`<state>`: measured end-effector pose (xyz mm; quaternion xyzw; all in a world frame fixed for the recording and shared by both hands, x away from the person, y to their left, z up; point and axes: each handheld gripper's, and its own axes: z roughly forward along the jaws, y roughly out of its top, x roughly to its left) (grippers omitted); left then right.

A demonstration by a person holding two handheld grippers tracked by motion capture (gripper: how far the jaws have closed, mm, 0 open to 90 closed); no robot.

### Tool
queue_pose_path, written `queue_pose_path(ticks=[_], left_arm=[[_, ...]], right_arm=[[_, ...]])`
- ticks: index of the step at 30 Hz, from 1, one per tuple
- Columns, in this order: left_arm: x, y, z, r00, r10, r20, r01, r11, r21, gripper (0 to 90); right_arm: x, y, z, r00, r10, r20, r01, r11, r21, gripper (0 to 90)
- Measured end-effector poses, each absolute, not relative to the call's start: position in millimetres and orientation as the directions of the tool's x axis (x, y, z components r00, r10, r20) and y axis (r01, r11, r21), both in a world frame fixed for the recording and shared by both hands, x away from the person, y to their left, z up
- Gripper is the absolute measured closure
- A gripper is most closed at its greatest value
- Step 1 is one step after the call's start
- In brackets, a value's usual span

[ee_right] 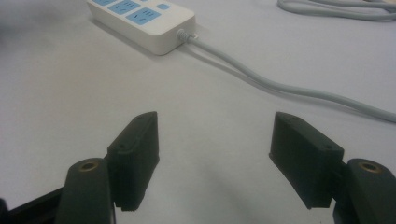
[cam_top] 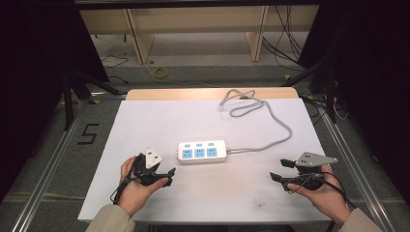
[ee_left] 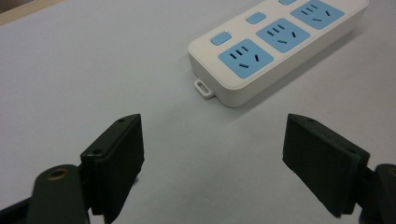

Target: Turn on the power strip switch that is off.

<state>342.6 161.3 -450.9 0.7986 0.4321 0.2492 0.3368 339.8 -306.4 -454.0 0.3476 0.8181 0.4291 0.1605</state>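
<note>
both grippers (cam_top: 164,174) (cam_top: 283,170) low over table (cam_top: 145,121), fingers (ee_left: 116,158) apart

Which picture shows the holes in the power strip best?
The left gripper view: the power strip lies close ahead of the open left gripper, its blue sockets and slots sharp. The high view shows the whole strip with its grey cable, but small. The right gripper view, past the open right gripper, catches its cable end.

White table (cam_top: 145,121); wooden shelving (cam_top: 193,29) behind; grey floor (cam_top: 43,154); dark curtains (cam_top: 34,58).
</note>
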Motion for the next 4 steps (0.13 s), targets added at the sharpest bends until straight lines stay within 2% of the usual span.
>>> queue_pose_path(ticks=[4], left_arm=[[341.1,151.1,-449.9,0.524,0.848,0.079,0.517,-0.39,0.762,20.0]], right_arm=[[340.2,-306.6,-454.1,-0.706,0.707,0.037,0.433,0.389,0.813,33.0]])
